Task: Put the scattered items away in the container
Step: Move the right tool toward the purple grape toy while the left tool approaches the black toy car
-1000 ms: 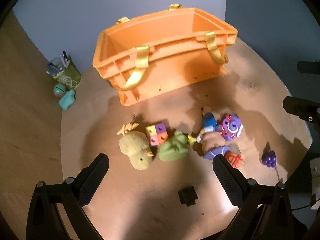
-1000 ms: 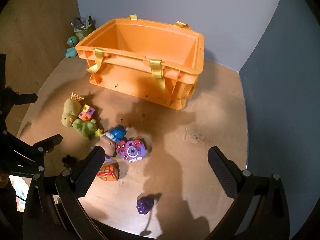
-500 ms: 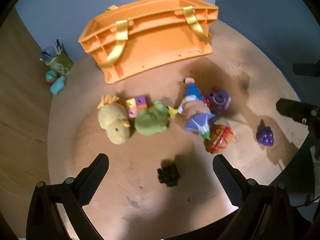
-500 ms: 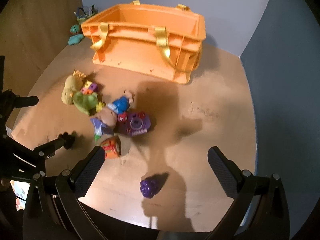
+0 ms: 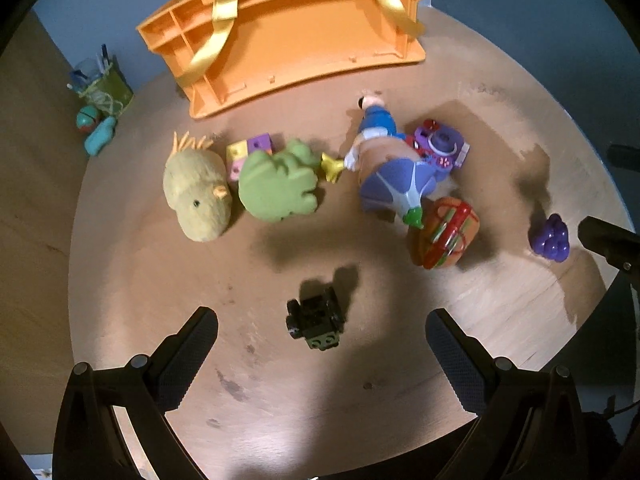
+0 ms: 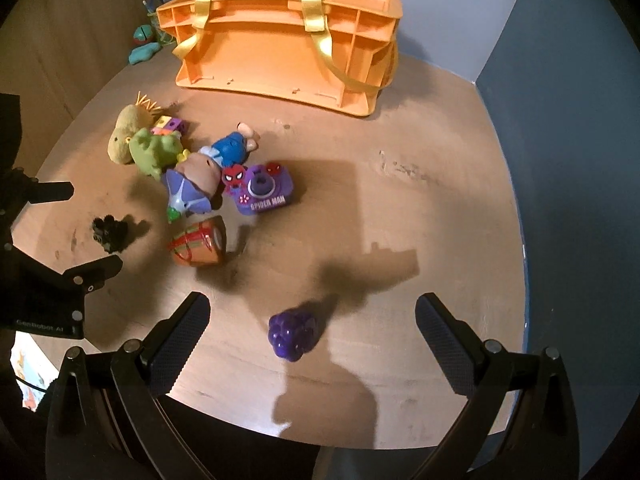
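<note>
The orange crate [image 5: 288, 36] stands at the far side of the round wooden table [image 5: 280, 392], against the blue-grey wall: hard ribbed plastic with satin-looking yellow straps [image 6: 316, 16] hanging over its near side. From both wrist views only its outer wall and rim show, so what lies inside cannot be told.

The toys lie scattered in front of it. At the left of the row is a fuzzy yellow plush bird [image 5: 198, 196] with orange tufts, touching a lumpy green soft toy [image 5: 278, 186]; a small block of pastel squares [image 5: 248, 150] sits just behind the two. Next comes a doll [image 5: 384, 160] in a blue top and a lilac skirt, lying on its side, and against it a glossy purple toy camera [image 6: 262, 190] marked "SPIDER MAN". Just in front of the doll is a rounded orange plastic toy [image 5: 446, 234] with red and green bands, perhaps a play burger, though the view is too blurred to be sure.

The left gripper [image 5: 322, 338] hangs low over a small black knobbly brick-like piece [image 5: 316, 318], its ridged rubber fingers [image 5: 188, 354] spread wide on either side and not touching it. The right gripper [image 6: 312, 332] is likewise spread wide, with a shiny purple bunch of plastic grapes [image 6: 294, 332] lying between its fingers [image 6: 444, 348], free of both.

Off by the wooden panel stand a green pen cup [image 5: 102, 88], a small ball [image 5: 88, 116] and a teal lump [image 5: 100, 140].
</note>
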Motion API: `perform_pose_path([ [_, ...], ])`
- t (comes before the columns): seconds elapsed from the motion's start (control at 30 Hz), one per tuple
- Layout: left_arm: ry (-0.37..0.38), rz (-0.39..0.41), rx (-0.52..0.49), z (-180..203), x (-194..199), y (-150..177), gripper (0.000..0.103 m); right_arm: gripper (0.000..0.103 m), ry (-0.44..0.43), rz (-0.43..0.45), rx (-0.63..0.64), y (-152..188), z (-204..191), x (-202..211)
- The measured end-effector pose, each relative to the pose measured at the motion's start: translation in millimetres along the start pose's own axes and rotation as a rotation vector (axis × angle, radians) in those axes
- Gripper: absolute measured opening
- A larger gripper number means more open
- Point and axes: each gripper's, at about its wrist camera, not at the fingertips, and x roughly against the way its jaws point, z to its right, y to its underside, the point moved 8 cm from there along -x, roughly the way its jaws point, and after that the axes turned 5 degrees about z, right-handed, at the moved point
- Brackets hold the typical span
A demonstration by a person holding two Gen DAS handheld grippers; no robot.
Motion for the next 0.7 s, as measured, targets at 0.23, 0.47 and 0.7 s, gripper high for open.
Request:
perform_pose_path([
  [0.23, -0.009, -0.022, 0.053, -3.8, -8.7, 8.9, 0.103, 0.101, 0.027, -0.002, 0.003, 13.9, -1.9, -5.8],
  [0.47, -0.009, -0.030, 0.079, -6.0, -17.3, 12.5, 0.103, 0.099, 0.044, -0.021, -0.005, 23.8, -1.1, -16.0],
  [0.7, -0.015, -0.042, 0.118, -12.3, -27.9, 16.2, 0.096, 0.083, 0.069, -0.049, 0.004, 31.5, -1.2, -28.6],
])
